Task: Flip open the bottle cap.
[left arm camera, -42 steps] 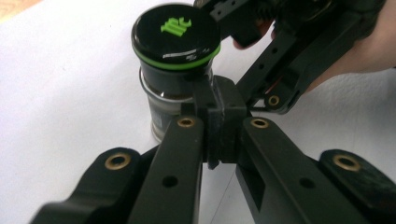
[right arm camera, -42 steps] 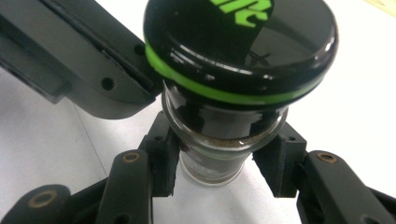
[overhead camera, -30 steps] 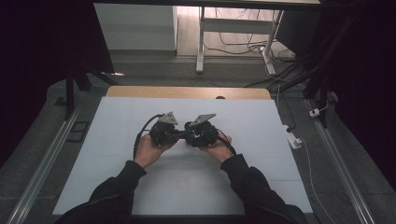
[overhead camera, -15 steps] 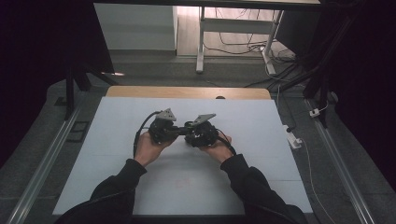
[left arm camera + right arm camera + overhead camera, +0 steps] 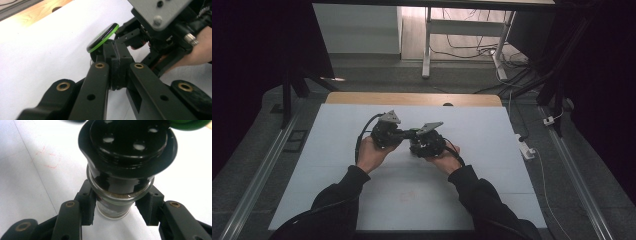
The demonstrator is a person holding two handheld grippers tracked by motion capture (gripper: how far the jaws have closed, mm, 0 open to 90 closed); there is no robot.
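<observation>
- We are finding the right tool (image 5: 117, 212) gripping a small glass shaker jar (image 5: 117, 200) by its clear body, one jaw pressing on either side, with brownish contents showing through the glass.
- We are seeing the jar's black perforated cap (image 5: 127, 145) pointing toward the right gripper view's camera, its holes showing pale.
- We are finding the left tool (image 5: 117, 72) with its jaws drawn together on a black part at the top of the jar; we cannot tell exactly which part.
- We are noting a green-edged flip lid (image 5: 103, 37) standing open and tilted just above those jaws.
- In the high view, both tools are meeting nose to nose above the middle of the white tabletop (image 5: 337, 130), the left tool (image 5: 387, 132) and the right tool (image 5: 426, 141) each being held in a hand.
- Faint red marks (image 5: 50, 157) are showing on the tabletop near the jar.
</observation>
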